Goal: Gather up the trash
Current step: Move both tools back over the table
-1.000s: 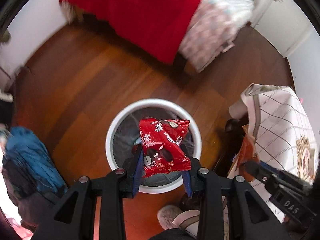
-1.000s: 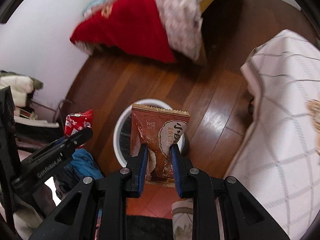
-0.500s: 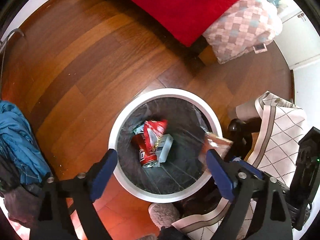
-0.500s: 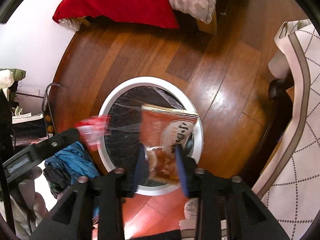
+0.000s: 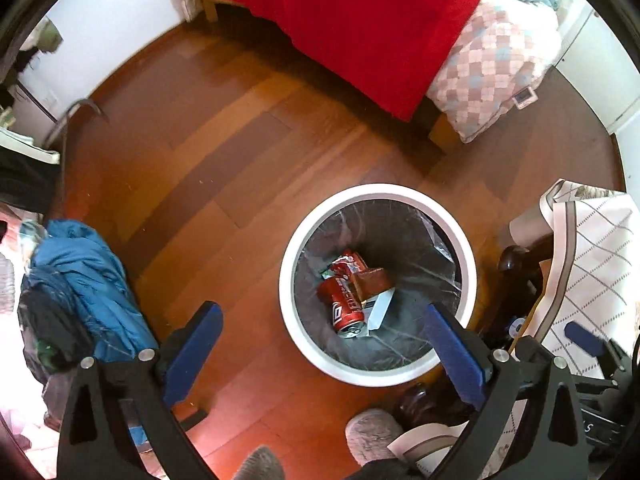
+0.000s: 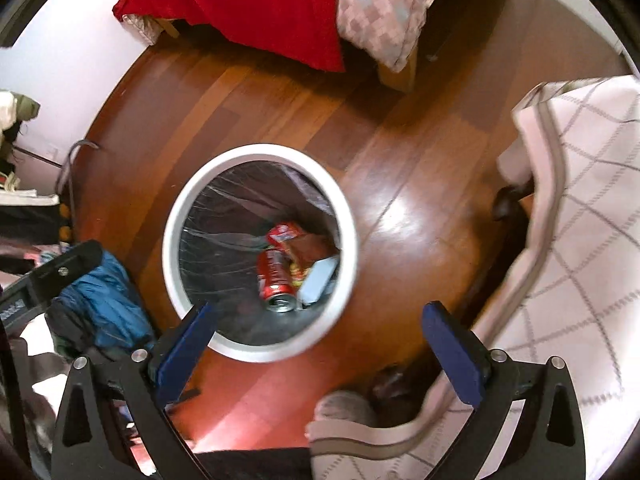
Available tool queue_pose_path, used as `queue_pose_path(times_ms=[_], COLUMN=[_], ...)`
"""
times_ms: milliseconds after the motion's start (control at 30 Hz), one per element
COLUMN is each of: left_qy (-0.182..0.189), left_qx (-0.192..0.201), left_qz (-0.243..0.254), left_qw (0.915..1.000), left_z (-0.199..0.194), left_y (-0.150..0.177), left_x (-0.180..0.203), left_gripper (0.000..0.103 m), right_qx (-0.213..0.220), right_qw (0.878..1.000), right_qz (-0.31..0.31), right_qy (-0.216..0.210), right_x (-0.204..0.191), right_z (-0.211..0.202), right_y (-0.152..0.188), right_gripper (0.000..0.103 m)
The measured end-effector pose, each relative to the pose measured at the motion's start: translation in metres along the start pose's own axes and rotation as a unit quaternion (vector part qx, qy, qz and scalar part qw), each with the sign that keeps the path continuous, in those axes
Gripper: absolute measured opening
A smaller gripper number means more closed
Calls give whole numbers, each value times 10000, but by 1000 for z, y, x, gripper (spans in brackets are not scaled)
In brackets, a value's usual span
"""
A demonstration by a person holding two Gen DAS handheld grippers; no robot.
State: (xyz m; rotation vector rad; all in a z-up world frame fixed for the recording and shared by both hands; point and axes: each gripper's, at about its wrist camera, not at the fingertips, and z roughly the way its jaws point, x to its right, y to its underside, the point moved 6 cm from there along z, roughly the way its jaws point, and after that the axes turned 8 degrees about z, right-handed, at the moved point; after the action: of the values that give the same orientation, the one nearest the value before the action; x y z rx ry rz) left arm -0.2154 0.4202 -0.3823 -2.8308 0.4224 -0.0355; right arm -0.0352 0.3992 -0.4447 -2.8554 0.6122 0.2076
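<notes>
Both sets of jaws stand spread wide with nothing between them: my left gripper (image 5: 320,340) hangs over the near rim of the white bin (image 5: 471,276), and my right gripper (image 6: 320,334) sits above the same white bin (image 6: 349,216), a little off to its right.

I see the bin is round, lined with a clear plastic bag, and standing on the wooden floor (image 5: 224,152). All the trash I can find lies at its bottom, in one loose heap. I count one red soda can (image 5: 345,305) on its side, its silver end towards me; one red snack wrapper (image 5: 349,263) just beyond it; one brown snack packet (image 5: 374,280) lying across both; and one small white box (image 5: 380,307) touching the can's right side. From the right wrist view the can (image 6: 276,276) and box (image 6: 318,280) show the same way.

A blue jacket (image 5: 90,280) is bundled on the floor left of the bin.
</notes>
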Motion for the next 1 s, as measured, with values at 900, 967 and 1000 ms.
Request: queue_pose_path(times_ms=[900, 967, 1000], left_qy=[-85, -98, -111], left_qx=[1337, 1468, 1512], left_qz=[376, 396, 418], left_qw=[9903, 9883, 9876], left_z=[-198, -213, -219], left_y=[69, 72, 73], left_x=[47, 54, 59], left_gripper=[103, 103, 103], right_qx=[1467, 1601, 1670], right_qw=[9858, 9820, 9799], right_qz=[5, 68, 111], right_qy=[-822, -1001, -1089], right_x=[12, 19, 23], right_z=[-237, -259, -271], right_y=[80, 86, 90], right_gripper=[103, 103, 103])
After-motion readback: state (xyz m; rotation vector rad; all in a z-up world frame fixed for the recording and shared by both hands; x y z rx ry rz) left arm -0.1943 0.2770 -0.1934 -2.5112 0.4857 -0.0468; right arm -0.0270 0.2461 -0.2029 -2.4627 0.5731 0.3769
